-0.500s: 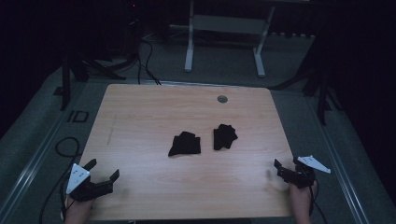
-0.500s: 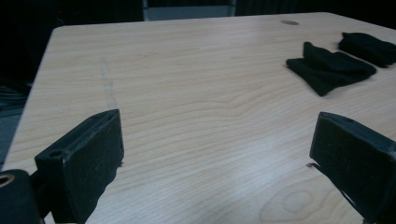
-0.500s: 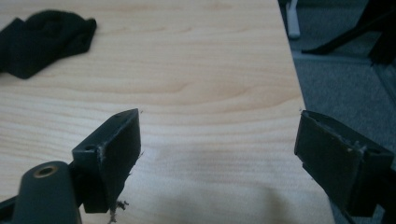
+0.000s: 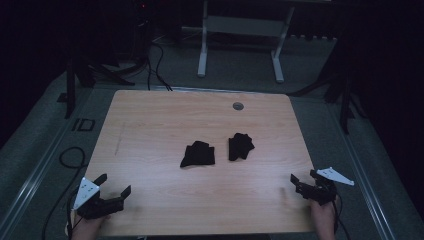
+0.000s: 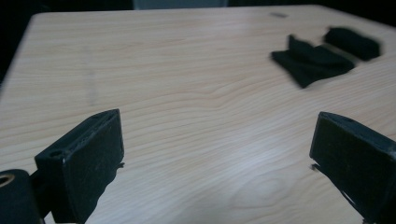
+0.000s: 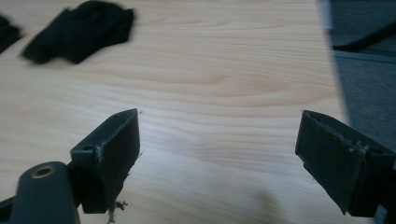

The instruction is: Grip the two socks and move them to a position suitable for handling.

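Two crumpled black cloths lie side by side at the middle of the light wooden table (image 4: 150, 125): the left cloth (image 4: 197, 154) (image 5: 310, 58) and the right cloth (image 4: 240, 146) (image 5: 352, 42) (image 6: 79, 30). My left gripper (image 4: 115, 183) (image 5: 215, 154) rests low over the table's near left corner, open, with bare wood between its jaws. Over the near right edge, my right gripper (image 4: 303, 176) (image 6: 219, 149) is open too and holds nothing. Both point toward the cloths from well short of them.
A small round grommet (image 4: 238, 105) sits in the tabletop near its far edge. Beyond the table stands a white desk frame (image 4: 202, 50) on dark floor. Cables (image 4: 70, 155) lie on the floor to the left. The table edge runs close beside my right gripper.
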Demonstrator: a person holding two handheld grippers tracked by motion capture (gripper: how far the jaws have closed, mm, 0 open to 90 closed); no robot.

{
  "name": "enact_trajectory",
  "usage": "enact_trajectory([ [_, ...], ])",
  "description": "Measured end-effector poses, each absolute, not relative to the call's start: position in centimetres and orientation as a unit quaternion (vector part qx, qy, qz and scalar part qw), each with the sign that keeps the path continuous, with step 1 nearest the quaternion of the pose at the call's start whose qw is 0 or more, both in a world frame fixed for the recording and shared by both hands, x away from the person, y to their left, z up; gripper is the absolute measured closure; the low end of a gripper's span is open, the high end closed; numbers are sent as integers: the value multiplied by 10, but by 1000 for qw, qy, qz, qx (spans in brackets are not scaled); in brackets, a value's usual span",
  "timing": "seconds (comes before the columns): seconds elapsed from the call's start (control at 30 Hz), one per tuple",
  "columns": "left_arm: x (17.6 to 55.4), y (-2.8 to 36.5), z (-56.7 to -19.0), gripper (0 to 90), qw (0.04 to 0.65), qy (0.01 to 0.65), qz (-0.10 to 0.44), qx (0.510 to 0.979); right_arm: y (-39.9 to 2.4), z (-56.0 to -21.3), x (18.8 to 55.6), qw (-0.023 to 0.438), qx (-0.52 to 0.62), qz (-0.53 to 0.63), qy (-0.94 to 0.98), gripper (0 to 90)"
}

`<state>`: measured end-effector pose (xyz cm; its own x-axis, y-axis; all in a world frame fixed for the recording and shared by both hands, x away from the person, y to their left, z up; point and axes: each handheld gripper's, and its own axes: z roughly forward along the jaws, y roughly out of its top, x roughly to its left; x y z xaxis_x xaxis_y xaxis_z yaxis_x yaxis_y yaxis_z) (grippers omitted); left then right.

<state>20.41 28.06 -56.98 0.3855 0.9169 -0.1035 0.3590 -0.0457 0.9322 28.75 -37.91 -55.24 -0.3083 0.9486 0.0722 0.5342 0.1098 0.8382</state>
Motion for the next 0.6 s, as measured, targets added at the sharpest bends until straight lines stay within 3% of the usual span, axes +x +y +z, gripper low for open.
enact_trajectory([
  [0.1,204,278,-569,34,507,472,281,664,-364,-551,290,232,509,399,726,145],
  [0.17,203,276,-569,33,512,463,282,667,-355,-550,293,191,501,401,743,157],
  [0.27,202,272,-568,33,511,456,285,670,-341,-550,296,176,482,396,761,156],
  [0.43,201,266,-566,33,518,448,283,671,-319,-546,303,204,436,399,781,135],
  [0.6,201,262,-567,33,517,446,280,675,-298,-537,314,199,405,419,787,134],
])
